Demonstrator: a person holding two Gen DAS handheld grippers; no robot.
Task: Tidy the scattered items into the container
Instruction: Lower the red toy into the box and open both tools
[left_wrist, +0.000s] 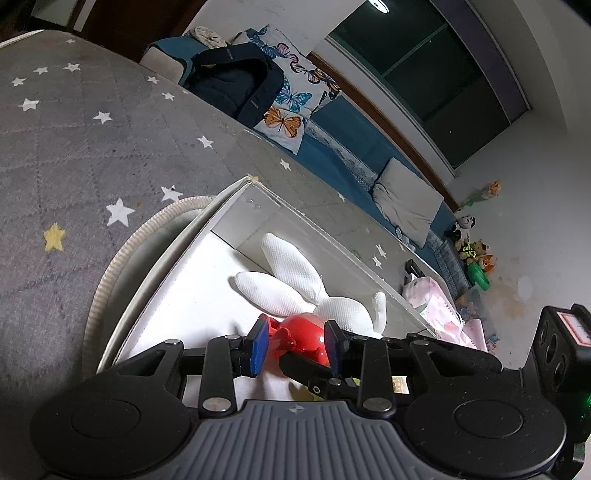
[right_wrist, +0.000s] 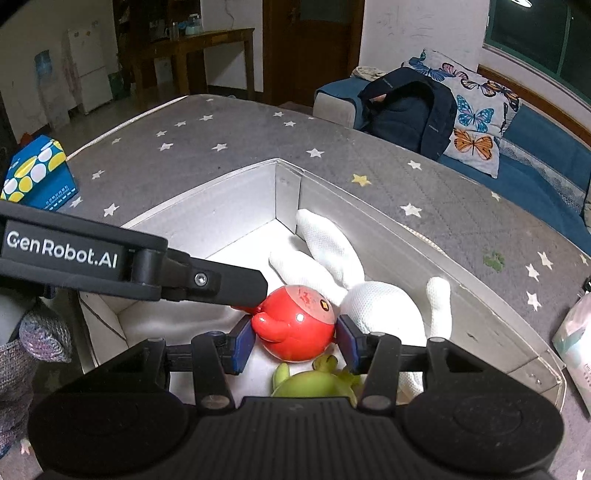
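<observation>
While both grippers hang over the white rectangular cardboard box (right_wrist: 236, 206), a glossy red round plastic toy (right_wrist: 299, 328) with a small stubby arm sits low in the middle of both views, inside the box. In the right wrist view the right gripper (right_wrist: 295, 341) has its blue pads on either side of the red toy, pressing its flanks, so it is clamped on it. The left gripper (left_wrist: 295, 345) reaches in from the left of that view, its black finger (right_wrist: 221, 282) touching the toy's upper left. In the left wrist view its own blue pads flank the red toy too, but a black finger crosses in front, and I cannot tell whether they press on it.

A white mesh-fabric plush rabbit (right_wrist: 384, 306) lies in the box just right of and behind the toy, ears toward the far corner. A yellow-green rubbery toy (right_wrist: 314, 382) lies at the bottom centre, below the red one. The box rests on a grey star-patterned mat (right_wrist: 221, 147). A blue tissue box with yellow and white dots (right_wrist: 37, 177) stands at the left edge.
</observation>
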